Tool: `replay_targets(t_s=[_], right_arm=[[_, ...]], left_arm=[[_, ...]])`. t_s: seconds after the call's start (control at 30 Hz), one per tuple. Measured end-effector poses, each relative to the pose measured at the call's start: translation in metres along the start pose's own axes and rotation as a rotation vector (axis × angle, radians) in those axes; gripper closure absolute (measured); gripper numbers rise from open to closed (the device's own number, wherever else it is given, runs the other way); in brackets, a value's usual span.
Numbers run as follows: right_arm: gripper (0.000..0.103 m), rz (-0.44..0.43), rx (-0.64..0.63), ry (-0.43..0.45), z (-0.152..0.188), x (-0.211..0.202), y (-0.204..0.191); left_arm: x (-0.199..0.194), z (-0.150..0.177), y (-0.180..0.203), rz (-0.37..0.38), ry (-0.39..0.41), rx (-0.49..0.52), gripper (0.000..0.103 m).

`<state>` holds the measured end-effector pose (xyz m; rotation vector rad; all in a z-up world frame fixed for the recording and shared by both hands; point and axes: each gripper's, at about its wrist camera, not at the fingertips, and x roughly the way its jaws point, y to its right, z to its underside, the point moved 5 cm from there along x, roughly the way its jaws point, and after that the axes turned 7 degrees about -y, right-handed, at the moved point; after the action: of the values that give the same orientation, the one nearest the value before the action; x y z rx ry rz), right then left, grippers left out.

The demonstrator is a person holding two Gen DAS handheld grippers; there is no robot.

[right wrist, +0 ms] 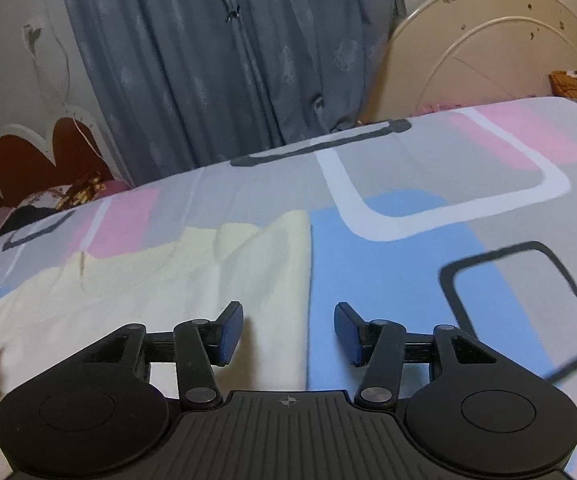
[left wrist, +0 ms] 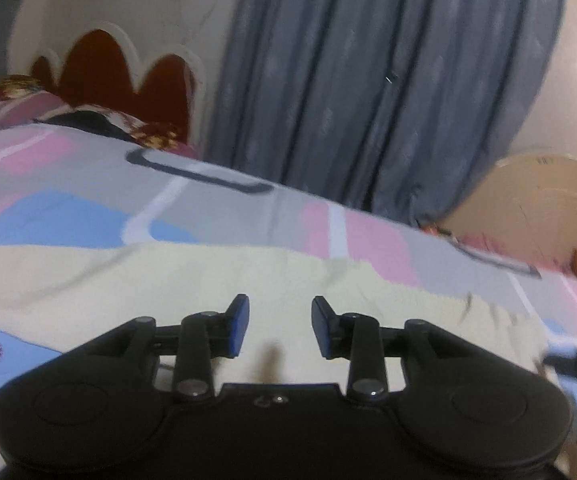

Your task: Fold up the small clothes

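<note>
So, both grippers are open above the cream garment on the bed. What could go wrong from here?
The right gripper straddles the cream garment's straight edge, so closing there may also pinch the patterned bedsheet. The left gripper sits over plain mid-cloth, where a pinch could bunch the fabric. Ripples near the far edge may get folded in as creases.

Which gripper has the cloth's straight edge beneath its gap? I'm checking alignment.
The right gripper: the cream cloth ends under its gap, blue bedsheet beyond. The left gripper has only cloth beneath.
</note>
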<state>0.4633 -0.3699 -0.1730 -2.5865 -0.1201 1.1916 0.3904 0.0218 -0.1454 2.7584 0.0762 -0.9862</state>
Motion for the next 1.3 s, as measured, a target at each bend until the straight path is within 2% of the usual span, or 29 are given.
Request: replay_targets(t_s=[0.07,0.1,0.13,0.17,0.2,0.23,0.27,0.33,0.4,0.5,0.53,0.57,0.6,0.67,0.77,0.83,0.93,1.03,1.3], right_arm=[[0.052,-0.009,0.014,0.000,-0.006,0.009,0.001],[0.052,-0.003,0.012,0.005,-0.009,0.013,0.001],[0.052,0.005,0.008,0.010,-0.011,0.017,0.000],[0.057,0.005,0.013,0.002,-0.015,0.024,0.000],[0.068,0.000,0.024,-0.008,-0.017,0.030,0.001],[0.095,0.000,0.036,-0.022,-0.019,0.034,0.002],[0.096,-0.001,0.050,-0.031,-0.021,0.037,0.004],[0.096,0.006,0.043,-0.025,-0.024,0.037,0.004],[0.096,0.065,0.036,-0.013,-0.021,0.038,0.013],[0.096,0.066,0.032,-0.009,-0.020,0.038,0.016],[0.092,0.094,-0.012,-0.005,-0.020,0.036,0.011],[0.079,0.137,-0.041,0.015,-0.020,0.030,0.006],[0.073,0.153,-0.045,0.040,-0.021,0.024,0.004],[0.070,0.117,-0.027,0.087,-0.018,0.010,0.000],[0.070,0.091,-0.067,0.062,-0.005,0.008,-0.012],[0.070,0.129,-0.119,-0.010,0.006,0.017,-0.014],[0.070,0.127,-0.056,-0.021,0.009,0.011,-0.008],[0.070,0.094,-0.063,0.003,0.007,-0.007,-0.021],[0.070,-0.147,-0.160,-0.025,0.029,-0.036,-0.112]], left_arm=[[0.002,0.003,0.007,0.009,0.003,0.029,0.070],[0.004,0.006,0.009,0.014,-0.003,0.045,0.065],[0.009,0.009,0.012,0.023,-0.027,0.059,0.063],[0.017,0.012,0.013,0.028,-0.061,0.066,0.062],[0.025,0.016,0.014,0.029,-0.085,0.067,0.062],[0.033,0.020,0.013,0.024,-0.104,0.073,0.062],[0.041,0.023,0.013,0.015,-0.126,0.083,0.062],[0.053,0.028,0.008,0.000,-0.155,0.089,0.063],[0.059,0.030,0.002,-0.003,-0.150,0.081,0.063],[0.059,0.026,0.001,-0.013,-0.153,0.065,0.063],[0.056,0.024,0.000,-0.012,-0.149,0.045,0.063],[0.052,0.023,0.000,-0.005,-0.134,0.040,0.061],[0.050,0.022,0.001,-0.011,-0.121,0.058,0.057],[0.057,0.027,0.000,-0.028,-0.150,0.089,0.056],[0.058,0.025,-0.002,-0.023,-0.159,0.087,0.056],[0.053,0.023,-0.002,-0.021,-0.167,0.076,0.056],[0.041,0.022,-0.009,-0.006,-0.174,0.040,0.044],[0.025,0.023,-0.023,-0.027,-0.172,0.015,0.038],[-0.014,0.026,-0.098,-0.084,-0.183,-0.151,0.038]])
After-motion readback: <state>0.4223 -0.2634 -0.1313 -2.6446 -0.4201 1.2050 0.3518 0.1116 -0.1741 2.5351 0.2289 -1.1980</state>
